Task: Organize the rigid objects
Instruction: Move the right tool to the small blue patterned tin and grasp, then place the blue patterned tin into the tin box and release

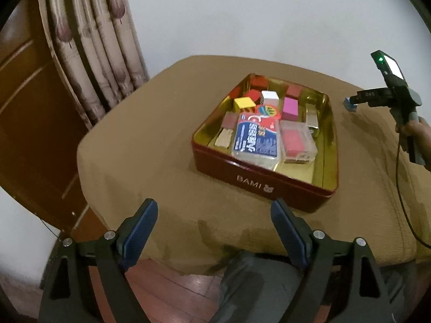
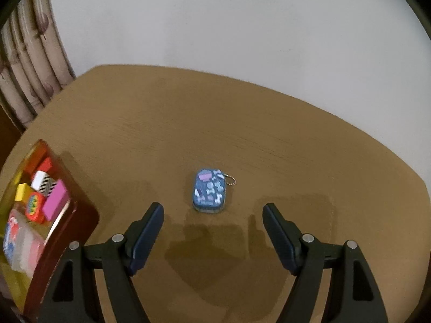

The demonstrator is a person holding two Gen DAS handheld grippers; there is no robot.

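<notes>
A red tin box [image 1: 258,181] marked BAMI with a gold inside sits on the brown table [image 1: 150,145]. It holds several blocks, a blue and red card pack [image 1: 256,137] and a clear case [image 1: 297,140]. The box also shows at the left of the right wrist view [image 2: 67,231]. A small blue patterned tin [image 2: 209,190] with a ball chain lies flat on the table, just ahead of my right gripper [image 2: 212,210], which is open and empty. My left gripper [image 1: 214,207] is open and empty, near the table's front edge, short of the box. The right gripper body [image 1: 390,88] shows at the far right.
A patterned curtain [image 1: 89,40] and a wooden door [image 1: 29,102] stand to the left. A white wall [image 2: 229,27] is behind the table. A black cable [image 1: 398,183] hangs from the right gripper. The wooden floor [image 1: 172,282] shows below the table's front edge.
</notes>
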